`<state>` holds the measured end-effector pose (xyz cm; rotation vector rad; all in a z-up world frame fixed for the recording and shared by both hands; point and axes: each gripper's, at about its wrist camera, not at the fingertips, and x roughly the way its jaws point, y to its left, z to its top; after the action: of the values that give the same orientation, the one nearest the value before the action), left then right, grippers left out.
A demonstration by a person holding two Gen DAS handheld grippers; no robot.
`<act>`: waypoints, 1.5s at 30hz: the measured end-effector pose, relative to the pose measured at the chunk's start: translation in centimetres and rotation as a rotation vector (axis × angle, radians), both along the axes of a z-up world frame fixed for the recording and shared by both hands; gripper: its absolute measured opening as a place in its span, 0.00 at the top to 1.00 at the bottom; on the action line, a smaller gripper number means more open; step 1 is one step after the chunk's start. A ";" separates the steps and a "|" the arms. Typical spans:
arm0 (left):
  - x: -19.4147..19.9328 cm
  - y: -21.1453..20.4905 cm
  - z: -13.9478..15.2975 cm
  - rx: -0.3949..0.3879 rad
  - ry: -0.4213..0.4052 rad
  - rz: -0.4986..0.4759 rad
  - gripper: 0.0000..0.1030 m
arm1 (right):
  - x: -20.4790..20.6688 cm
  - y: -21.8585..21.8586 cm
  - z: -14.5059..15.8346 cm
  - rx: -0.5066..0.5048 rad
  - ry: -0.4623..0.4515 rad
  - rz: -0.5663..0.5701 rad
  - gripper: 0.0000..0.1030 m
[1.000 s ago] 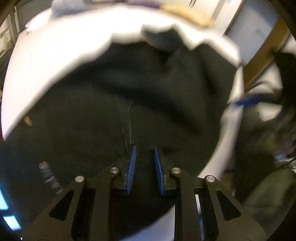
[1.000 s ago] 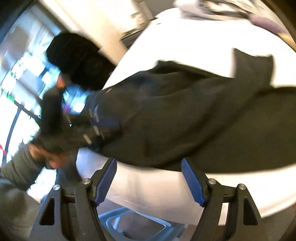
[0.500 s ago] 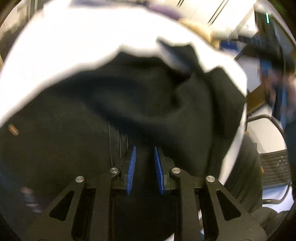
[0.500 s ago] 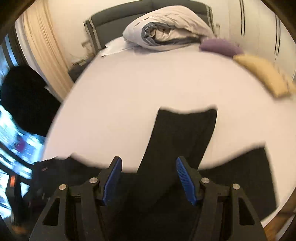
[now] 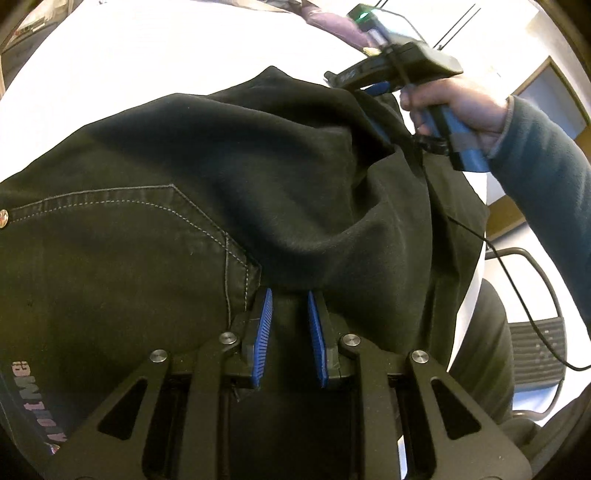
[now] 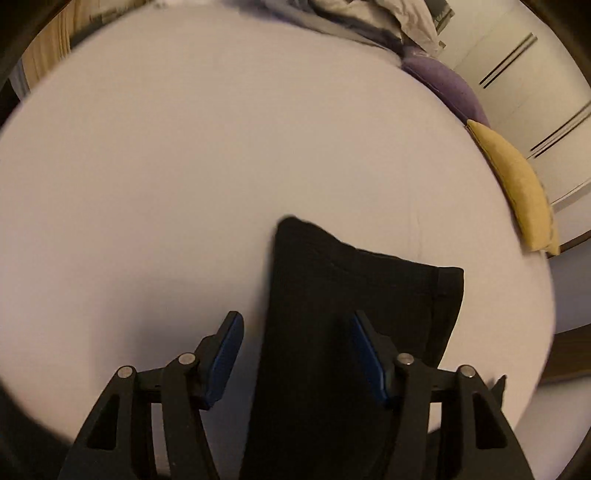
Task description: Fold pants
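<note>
Our left claw (image 5: 290, 321) has its two blue pads (image 5: 263, 332) drawn close together, clenched on a fold of the pants (image 5: 192, 206), with dark cloth bunched between and over the tips. Our right claw (image 6: 297, 358) stands released, its two pads (image 6: 225, 350) wide apart over one pant leg (image 6: 332, 332), which runs between them; whether they touch the cloth we cannot tell.

We see one pair of pants, black, spread on the bed (image 6: 184, 166). In the left wrist view the seat side faces us: one back pocket with two rows of pale stitching (image 5: 166, 199), one metal rivet (image 5: 3, 218) at the left edge, and one printed label (image 5: 37, 402) low on the left. The cloth rises in one thick ridge from the left claw toward the upper right, where the right hand (image 5: 458, 103) grips the other tool's handle just beside the lifted edge. In the right wrist view the leg ends in one hem (image 6: 447, 291) lying flat on the sheet, with a second layer showing under it at the far corner.

Around the pants we count one white sheet, one purple pillow (image 6: 447, 85), one yellow pillow (image 6: 517, 184), and one rumpled duvet (image 6: 373, 18) at the head of the bed. One cable (image 5: 517, 280) hangs from the right tool, past one dark chair (image 5: 535, 347) beside the bed.
</note>
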<state>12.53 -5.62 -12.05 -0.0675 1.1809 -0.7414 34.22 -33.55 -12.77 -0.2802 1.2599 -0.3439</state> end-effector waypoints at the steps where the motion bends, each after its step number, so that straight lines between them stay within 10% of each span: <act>1: 0.3 0.0 0.0 -0.001 -0.001 0.001 0.81 | 0.0 0.1 -0.1 -0.020 0.003 0.012 0.42; 5: 0.8 0.6 0.1 -0.007 -0.005 0.006 0.81 | -0.1 0.0 -0.2 -0.041 0.028 0.033 0.96; 11: 0.1 -0.1 -0.2 0.013 -0.017 0.015 0.81 | -2.9 -5.8 3.8 0.161 -0.152 -0.092 0.97; 18: -0.1 -0.9 0.3 0.040 -0.009 0.041 0.81 | -17.6 -17.4 10.2 0.459 -0.550 -0.393 0.97; 23: -0.1 -1.6 0.3 0.062 -0.016 0.048 0.81 | -29.3 -25.8 4.7 0.698 -0.700 -0.744 0.97; 28: -0.1 -2.8 0.4 0.110 -0.024 0.044 0.81 | -33.6 -27.3 -0.3 0.980 -0.749 -0.855 0.90; 34: -0.2 -3.8 0.7 0.138 -0.027 0.056 0.81 | -33.7 -26.2 -0.1 1.070 -0.816 -0.812 0.52; 37: -0.4 -4.2 0.8 0.148 -0.028 0.058 0.81 | -30.3 -27.9 0.3 1.058 -0.793 -0.778 0.62; 39: -0.4 -4.4 0.9 0.147 -0.025 0.060 0.81 | -30.3 -28.6 -0.2 1.083 -0.777 -0.796 0.94; 45: -0.3 -4.3 0.7 0.137 -0.012 0.093 0.81 | -34.0 -29.5 0.4 1.075 -0.883 -0.864 0.96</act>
<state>12.24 -9.95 -11.30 -0.0038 1.2057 -0.5775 0.20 -63.04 -12.38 1.2495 0.4696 -0.3970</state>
